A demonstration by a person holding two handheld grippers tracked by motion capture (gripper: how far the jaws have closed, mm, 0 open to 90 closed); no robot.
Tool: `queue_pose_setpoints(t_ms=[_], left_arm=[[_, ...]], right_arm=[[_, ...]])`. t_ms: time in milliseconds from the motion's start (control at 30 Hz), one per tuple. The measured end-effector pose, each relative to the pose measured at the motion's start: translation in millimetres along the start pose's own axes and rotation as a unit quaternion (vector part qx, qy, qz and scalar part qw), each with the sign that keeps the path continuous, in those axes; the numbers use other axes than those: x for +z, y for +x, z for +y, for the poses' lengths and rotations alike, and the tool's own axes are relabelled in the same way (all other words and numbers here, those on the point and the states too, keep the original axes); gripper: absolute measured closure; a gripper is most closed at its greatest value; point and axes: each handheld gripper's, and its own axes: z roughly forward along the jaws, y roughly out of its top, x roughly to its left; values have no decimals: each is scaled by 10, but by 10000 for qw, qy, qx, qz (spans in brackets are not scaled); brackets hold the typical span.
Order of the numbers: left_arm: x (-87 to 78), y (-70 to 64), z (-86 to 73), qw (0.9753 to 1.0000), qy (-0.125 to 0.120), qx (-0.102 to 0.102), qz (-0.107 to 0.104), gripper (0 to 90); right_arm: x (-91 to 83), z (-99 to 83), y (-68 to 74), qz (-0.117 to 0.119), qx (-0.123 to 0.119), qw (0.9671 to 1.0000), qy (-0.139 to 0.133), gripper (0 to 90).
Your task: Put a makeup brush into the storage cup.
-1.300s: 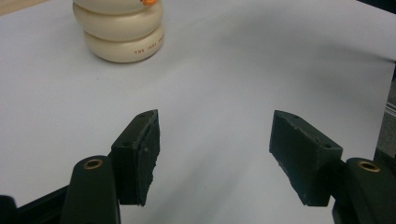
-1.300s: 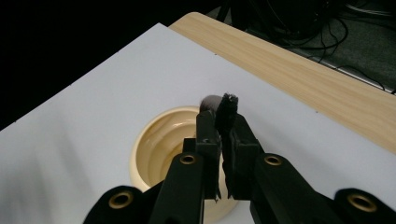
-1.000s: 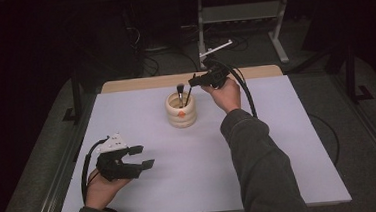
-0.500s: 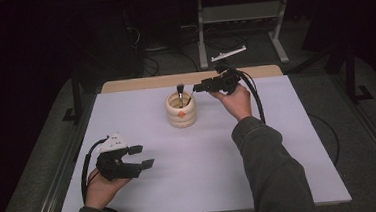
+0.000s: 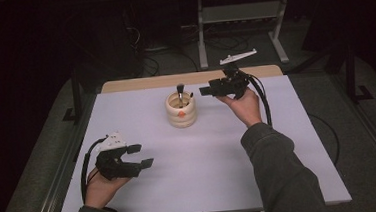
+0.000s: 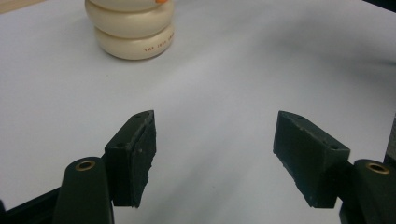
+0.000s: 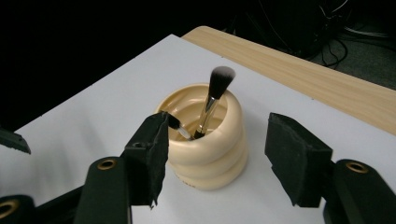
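Cream-coloured and built like three stacked rings, the holder point(image 5: 181, 110) stands upright on the white table top point(image 5: 206, 175), toward the far side and a little left of the middle, with a small orange mark on its front wall. Two makeup brushes stand in it: a taller brush point(image 7: 212, 100) with a metal ferrule and a dark, pale-tipped head that rises above the rim, leaning slightly, and a shorter dark-tipped brush point(image 7: 176, 126) that lies slanted against the inner wall. In the right gripper view the holder sits between and just beyond the two black jaws, which stand wide apart with nothing between them; the left jaw's pad overlaps the holder's rim in the picture, but whether it touches cannot be told. In the high view the right gripper point(image 5: 206, 90) hangs above the table just to the right of the holder, its jaws pointing toward it, the hand point(image 5: 243, 107) under it and a grey-green sleeve point(image 5: 281, 174) running back to the near edge. The left gripper point(image 5: 140, 156) is near the front left of the table, well apart from the holder, its jaws spread wide and empty. A strip of bare wood point(image 5: 184, 79) shows along the far edge of the table.
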Motion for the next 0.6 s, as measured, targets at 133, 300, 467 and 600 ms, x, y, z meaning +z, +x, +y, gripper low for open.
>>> queue_pose_setpoints(t_ms=[133,300,467,600], left_arm=[[3,3,-3,10000,-23,-45,7,290],[8,9,-1,10000,-15,-39,14,284],[7,11,-3,10000,-20,-32,29,277],[12,4,-16,10000,-5,-57,38,274]], right_arm=[[-48,-51,-8,-17,-20,10000,-18,349],[-100,-109,-11,-27,-48,10000,-21,333],[-148,-165,-6,-43,-10,10000,8,320],[-181,-230,-8,-46,4,10000,13,311]])
